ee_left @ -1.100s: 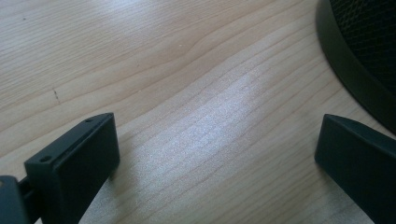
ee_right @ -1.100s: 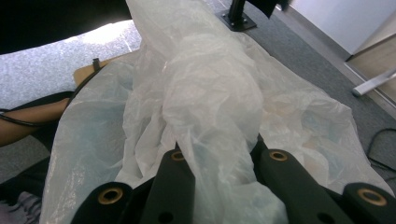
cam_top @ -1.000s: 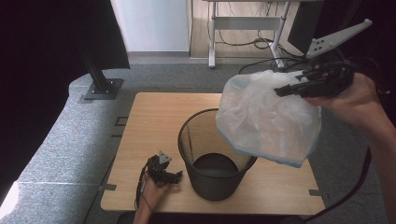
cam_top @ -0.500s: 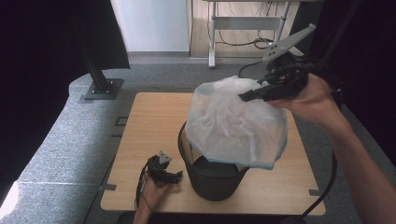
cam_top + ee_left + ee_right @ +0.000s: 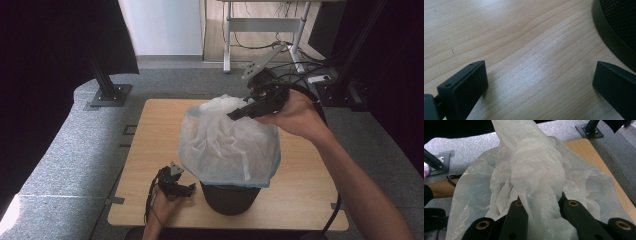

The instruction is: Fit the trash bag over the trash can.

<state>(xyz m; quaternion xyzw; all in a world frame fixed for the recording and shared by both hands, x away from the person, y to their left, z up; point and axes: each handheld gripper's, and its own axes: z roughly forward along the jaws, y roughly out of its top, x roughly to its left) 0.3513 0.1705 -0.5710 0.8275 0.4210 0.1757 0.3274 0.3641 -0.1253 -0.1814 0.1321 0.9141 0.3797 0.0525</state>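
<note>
Our right tool (image 5: 239, 113), pinching the bag (image 5: 227, 145), has swung it from two o'clock over the bin (image 5: 227, 196), probably ready for lining; left tool (image 5: 175, 186) rests spread.

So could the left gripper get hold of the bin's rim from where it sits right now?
Probably not yet. The left gripper rests open on the table beside the bin's base, but the plastic bag, held by the right gripper, drapes over the rim.
</note>
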